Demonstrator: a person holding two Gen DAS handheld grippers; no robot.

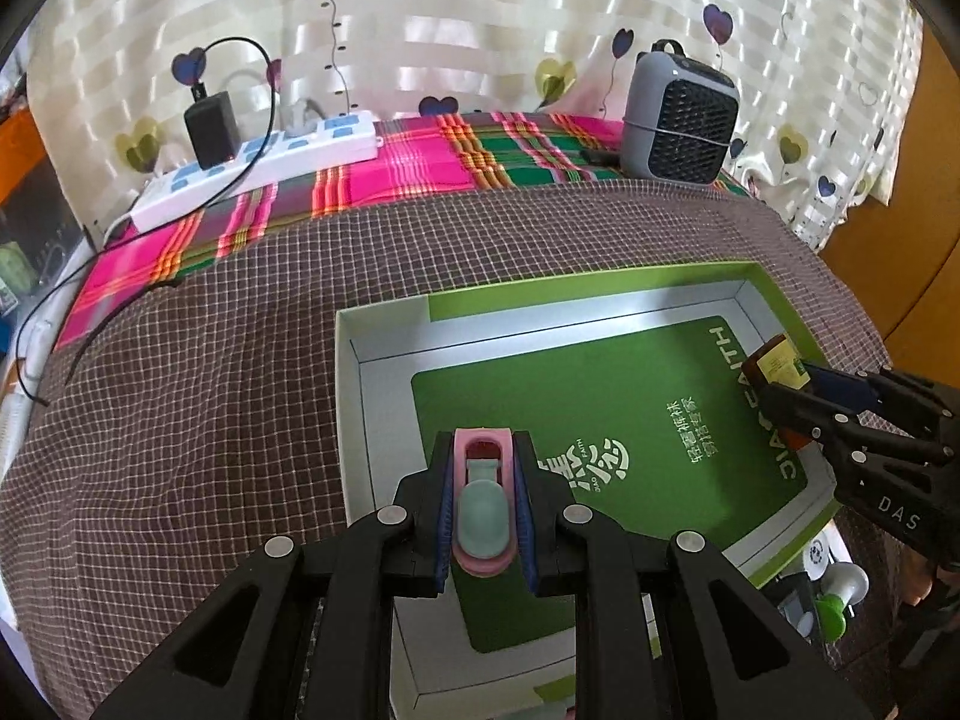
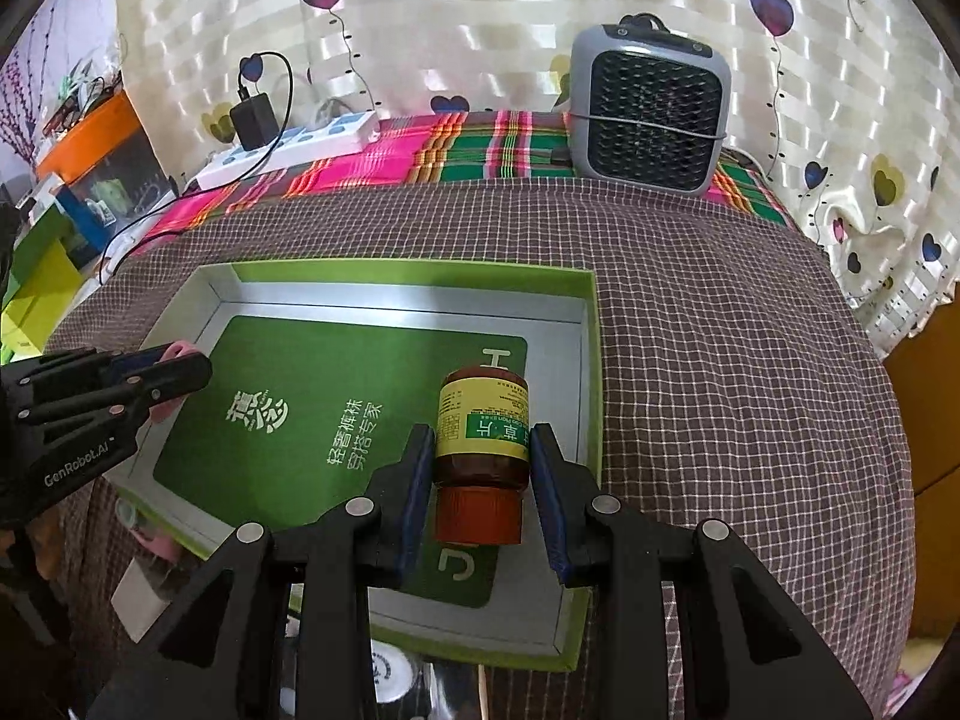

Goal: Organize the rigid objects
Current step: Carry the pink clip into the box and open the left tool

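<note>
Two loads hang over the same open box [image 1: 384, 396], one in each pair of tongs. On the left, the left gripper [image 1: 483, 510] is clamped narrow on a pink and pale green clip-like thing [image 1: 483, 504], whose long axis runs straight out along the fingers; the box's green floor lies just ahead of and below its tip, toward the near left corner. To the right, the right gripper [image 2: 483, 480] holds an amber bottle [image 2: 483, 450] with a yellow label by its body, base pointing away from the tongs and orange cap toward the wrist, so its length also follows the fingers; the box floor beneath it lies close to the right wall. Neither hand is clearly nearer the floor. What the pink thing is I cannot tell, the bottle's label is too small to read, and small items past the box's near edge are cut off by the tongs.
</note>
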